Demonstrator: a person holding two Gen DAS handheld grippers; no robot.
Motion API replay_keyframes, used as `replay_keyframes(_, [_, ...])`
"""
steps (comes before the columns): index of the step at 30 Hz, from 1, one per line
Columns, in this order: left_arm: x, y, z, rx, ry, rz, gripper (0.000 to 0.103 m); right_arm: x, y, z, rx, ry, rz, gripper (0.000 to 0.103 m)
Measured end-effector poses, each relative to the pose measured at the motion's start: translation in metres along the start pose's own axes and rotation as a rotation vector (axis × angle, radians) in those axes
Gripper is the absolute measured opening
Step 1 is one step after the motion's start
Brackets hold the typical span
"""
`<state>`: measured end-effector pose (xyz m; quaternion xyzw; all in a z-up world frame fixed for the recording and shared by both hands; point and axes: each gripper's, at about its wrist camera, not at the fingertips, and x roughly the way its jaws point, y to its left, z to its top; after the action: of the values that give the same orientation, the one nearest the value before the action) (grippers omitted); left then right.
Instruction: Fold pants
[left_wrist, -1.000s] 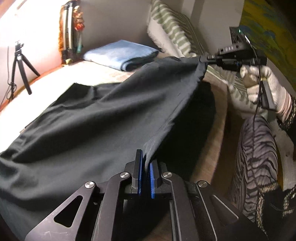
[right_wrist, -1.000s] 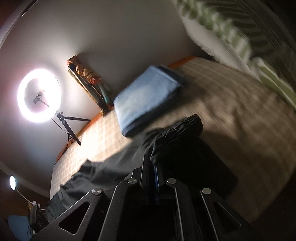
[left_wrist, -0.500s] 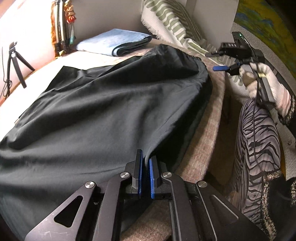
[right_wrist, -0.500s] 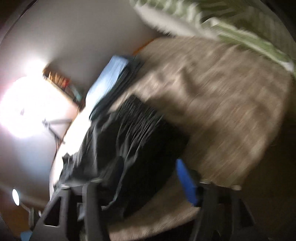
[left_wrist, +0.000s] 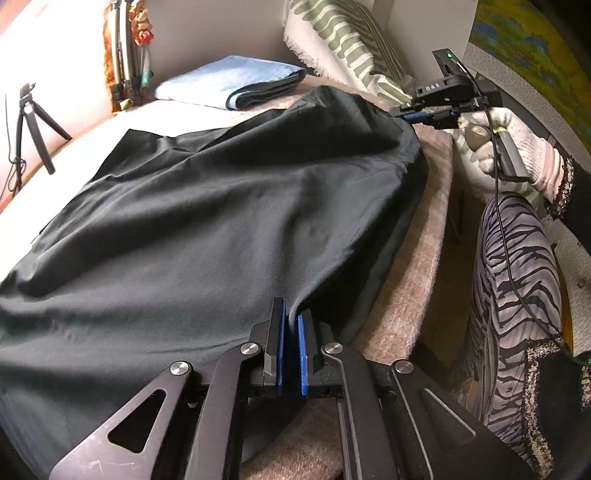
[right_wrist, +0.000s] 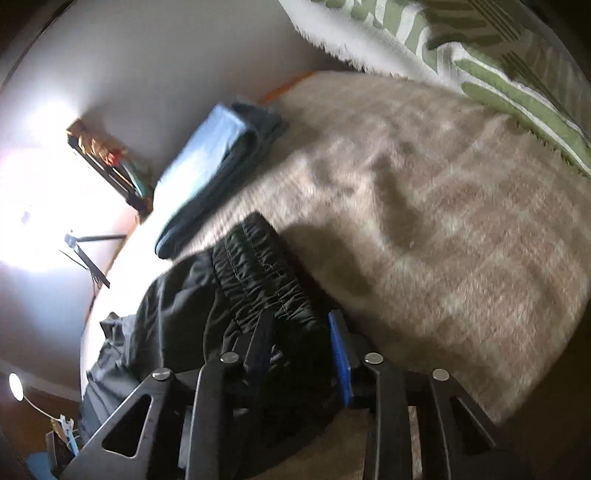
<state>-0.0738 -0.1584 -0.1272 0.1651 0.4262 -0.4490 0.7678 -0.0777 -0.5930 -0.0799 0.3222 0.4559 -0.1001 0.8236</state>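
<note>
Two grippers worked the black pants (left_wrist: 207, 221) spread on the bed (left_wrist: 424, 258). The left gripper (left_wrist: 291, 332) pinched a fabric edge tight; the right gripper (right_wrist: 299, 343) was closing around the elastic waistband (right_wrist: 266, 273) — it should bite all layers squarely before lifting.

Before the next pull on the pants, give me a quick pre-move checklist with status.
1. Left tool clamped on the black pants: ok, pads shut on a fabric edge.
2. Right tool gripping the waistband: not ok, jaws closing, waistband between them, not yet pinched.
3. Fabric spread flat: not ok, it billows with creases.
4. Folded blue cloth apart from the pants: ok.
5. Pants fully on the bed cover: cannot tell, the near edge is hidden behind the tools.
</note>
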Motion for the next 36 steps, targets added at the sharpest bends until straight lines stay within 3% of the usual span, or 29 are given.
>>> replay_keyframes(3, [-0.008, 0.003, -0.001, 0.004, -0.017, 0.015, 0.004, -0.017, 0.006, -0.007, -0.048, 0.017, 0.001, 0.02])
replay_keyframes(6, [-0.01, 0.006, -0.002, -0.01, -0.014, -0.016, 0.004, -0.027, 0.007, -0.006, -0.107, 0.011, -0.059, 0.02])
replay_keyframes(8, [-0.013, 0.003, -0.001, 0.005, -0.016, -0.009, 0.004, -0.027, 0.005, 0.0, -0.128, 0.033, -0.047, 0.032])
replay_keyframes(10, [-0.017, -0.001, 0.001, 0.015, -0.022, -0.034, 0.006, -0.024, 0.003, 0.006, -0.131, 0.047, -0.043, 0.07])
replay_keyframes(11, [-0.021, -0.002, 0.003, 0.012, -0.028, -0.049, 0.008, -0.022, 0.003, 0.009, -0.142, 0.043, -0.056, 0.078])
replay_keyframes(15, [-0.041, -0.002, 0.012, -0.012, -0.093, -0.101, 0.021, -0.015, 0.002, 0.028, -0.171, 0.005, -0.028, 0.081])
replay_keyframes(19, [-0.04, 0.007, 0.021, -0.045, -0.112, -0.06, 0.023, 0.0, 0.01, 0.056, -0.198, 0.001, 0.039, 0.084])
replay_keyframes(23, [-0.018, 0.016, 0.023, -0.071, -0.064, -0.043, 0.023, 0.033, 0.021, 0.074, -0.239, 0.051, 0.084, 0.084])
replay_keyframes(28, [0.001, 0.017, 0.017, -0.061, -0.01, -0.023, 0.023, 0.07, 0.031, 0.065, -0.315, 0.158, 0.146, 0.087])
replay_keyframes(30, [0.004, 0.019, 0.015, -0.065, 0.0, -0.022, 0.023, 0.069, 0.036, 0.057, -0.361, 0.131, 0.174, 0.086])
replay_keyframes(32, [0.006, 0.02, 0.014, -0.071, 0.008, -0.017, 0.023, 0.069, 0.037, 0.051, -0.37, 0.132, 0.2, 0.075])
replay_keyframes(34, [0.008, 0.021, 0.013, -0.072, 0.015, -0.017, 0.023, 0.065, 0.038, 0.046, -0.359, 0.136, 0.209, 0.053])
replay_keyframes(35, [0.009, 0.022, 0.014, -0.068, 0.015, -0.014, 0.023, 0.062, 0.038, 0.044, -0.345, 0.143, 0.226, 0.051])
replay_keyframes(36, [0.009, 0.022, 0.014, -0.065, 0.014, -0.01, 0.023, 0.057, 0.039, 0.041, -0.338, 0.132, 0.235, 0.036])
